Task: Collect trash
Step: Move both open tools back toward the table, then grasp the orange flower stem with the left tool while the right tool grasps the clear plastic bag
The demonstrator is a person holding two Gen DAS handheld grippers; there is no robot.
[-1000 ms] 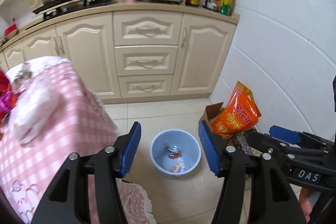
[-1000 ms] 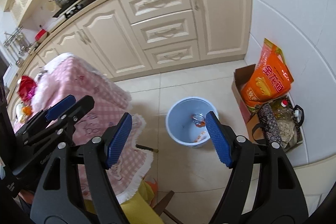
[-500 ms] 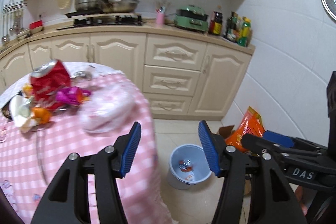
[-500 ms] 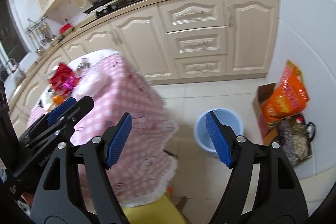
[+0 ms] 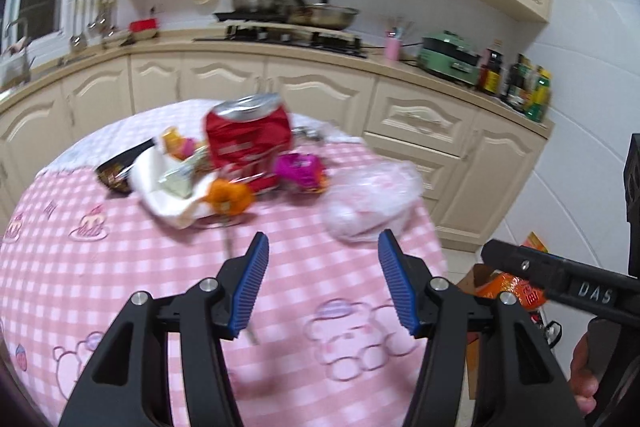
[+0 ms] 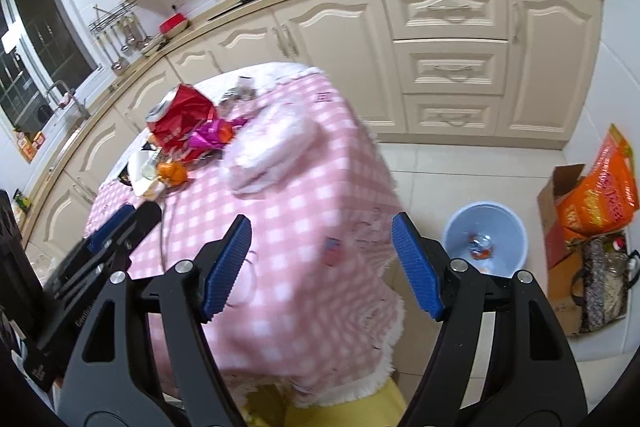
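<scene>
Trash lies on the pink checked table (image 5: 120, 267): a crushed red can (image 5: 248, 139), a magenta wrapper (image 5: 300, 171), an orange peel (image 5: 230, 197), a white paper with scraps (image 5: 168, 187) and a clear plastic bag (image 5: 372, 199). My left gripper (image 5: 322, 283) is open and empty, above the table just short of the bag. My right gripper (image 6: 320, 267) is open and empty over the table's near corner. The blue bin (image 6: 486, 243) stands on the floor to the right with some trash inside. The can (image 6: 180, 119) and bag (image 6: 268, 155) also show in the right wrist view.
Cream kitchen cabinets (image 6: 448, 39) run behind the table, with pots on a stove (image 5: 288, 11). A cardboard box with an orange bag (image 6: 596, 195) stands by the white wall. A yellow seat (image 6: 352, 407) sits under the table edge.
Both grippers have swung up and left from the bin on the floor toward the table. The trash pile now lies ahead of the left gripper. Both jaws stay open.
</scene>
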